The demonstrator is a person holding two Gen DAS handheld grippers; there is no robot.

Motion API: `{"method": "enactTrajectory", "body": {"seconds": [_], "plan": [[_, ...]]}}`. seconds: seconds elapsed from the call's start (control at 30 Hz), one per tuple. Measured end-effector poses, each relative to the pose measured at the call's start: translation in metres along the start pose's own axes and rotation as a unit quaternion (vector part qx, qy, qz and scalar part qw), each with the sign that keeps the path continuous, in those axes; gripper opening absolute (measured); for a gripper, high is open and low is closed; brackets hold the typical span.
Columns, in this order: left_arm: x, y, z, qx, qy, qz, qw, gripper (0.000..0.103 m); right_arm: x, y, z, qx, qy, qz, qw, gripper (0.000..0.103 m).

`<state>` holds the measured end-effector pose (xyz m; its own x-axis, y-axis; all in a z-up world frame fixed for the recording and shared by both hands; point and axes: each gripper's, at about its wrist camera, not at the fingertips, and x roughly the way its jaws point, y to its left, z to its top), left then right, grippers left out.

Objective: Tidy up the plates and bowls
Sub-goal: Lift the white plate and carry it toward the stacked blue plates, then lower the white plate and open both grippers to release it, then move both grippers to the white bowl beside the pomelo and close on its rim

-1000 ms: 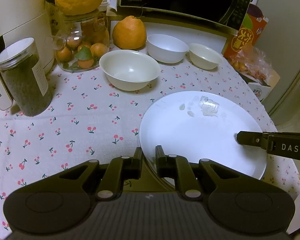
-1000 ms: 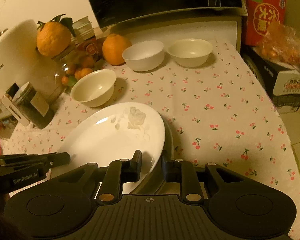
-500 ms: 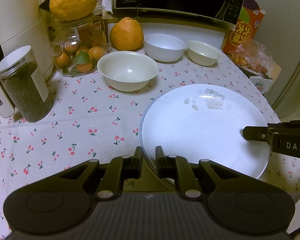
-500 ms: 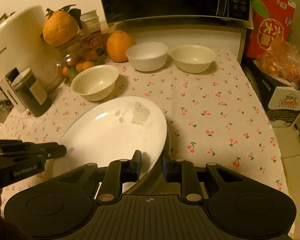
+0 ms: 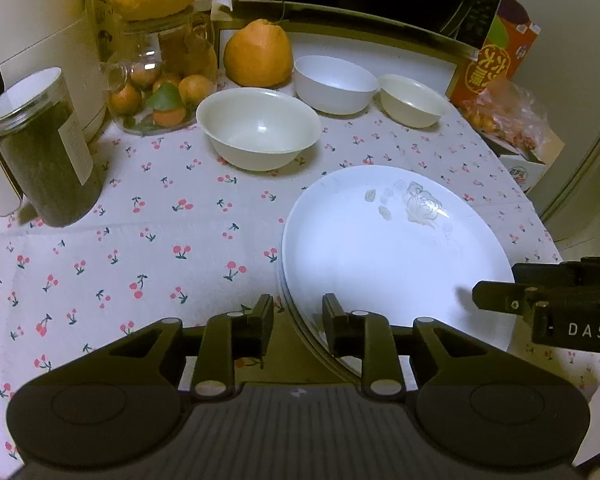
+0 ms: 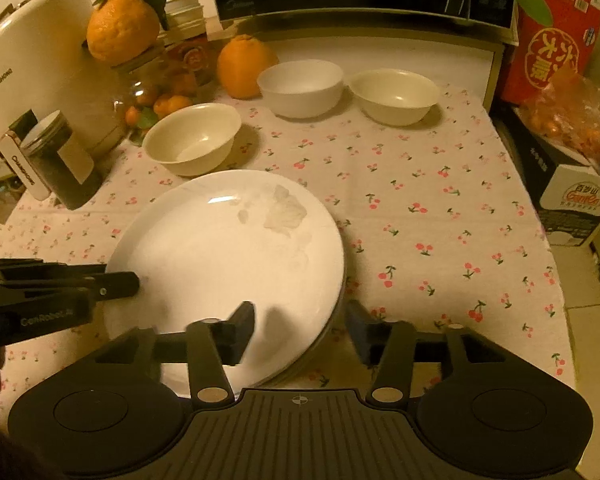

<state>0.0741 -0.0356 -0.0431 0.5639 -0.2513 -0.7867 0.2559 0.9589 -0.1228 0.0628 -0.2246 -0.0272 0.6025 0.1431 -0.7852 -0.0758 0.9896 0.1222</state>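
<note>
**A:** The white round china plate with the pale rose print sits on top of a second plate at the near edge of the bench, so I'd say the plates are already stacked.

**B:** And the bowls?

**A:** Not yet nested. The large cream bowl stands alone further in, and the white bowl and the small cream bowl stand side by side by the far edge, each apart. That's the part left, I'd guess.

**B:** What are the hands doing?

**A:** The left hand-held gripper has just been opening; its jaws straddle the stack's near rim, with a small gap showing on both sides. The right hand-held gripper has also just been opening, spread wider across the rim on its side, pads clear. Neither one pinches the plate now.
</note>
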Motion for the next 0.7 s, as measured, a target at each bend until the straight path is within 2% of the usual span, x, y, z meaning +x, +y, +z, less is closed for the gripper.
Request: {"method": "enactTrajectory", "body": {"seconds": [0.03,0.1,0.27,0.4,0.63,0.7], "plan": [[0.000,0.000,0.000,0.001,0.001,0.000,1.0000,0.024,0.000,-0.001,0.000,0.001,0.002,0.001,1.000,0.054],[0.000,0.000,0.001,0.000,0.003,0.000,1.0000,0.027,0.000,-0.003,0.001,0.008,0.005,0.005,1.000,0.061],[0.000,0.003,0.005,-0.013,0.003,0.000,0.9999,0.048,0.002,-0.007,0.007,0.019,0.012,0.012,1.000,0.072],[-0.001,0.003,0.011,-0.019,0.000,-0.002,0.9998,0.064,-0.002,-0.012,0.017,0.032,-0.002,0.017,0.999,0.083],[0.001,0.000,0.024,-0.028,-0.001,-0.003,0.9996,0.094,-0.001,-0.019,0.038,0.065,-0.022,0.014,0.998,0.091],[0.000,0.000,0.028,-0.032,-0.005,-0.001,0.9995,0.096,0.001,-0.019,0.044,0.071,-0.027,0.015,0.997,0.093]]}}
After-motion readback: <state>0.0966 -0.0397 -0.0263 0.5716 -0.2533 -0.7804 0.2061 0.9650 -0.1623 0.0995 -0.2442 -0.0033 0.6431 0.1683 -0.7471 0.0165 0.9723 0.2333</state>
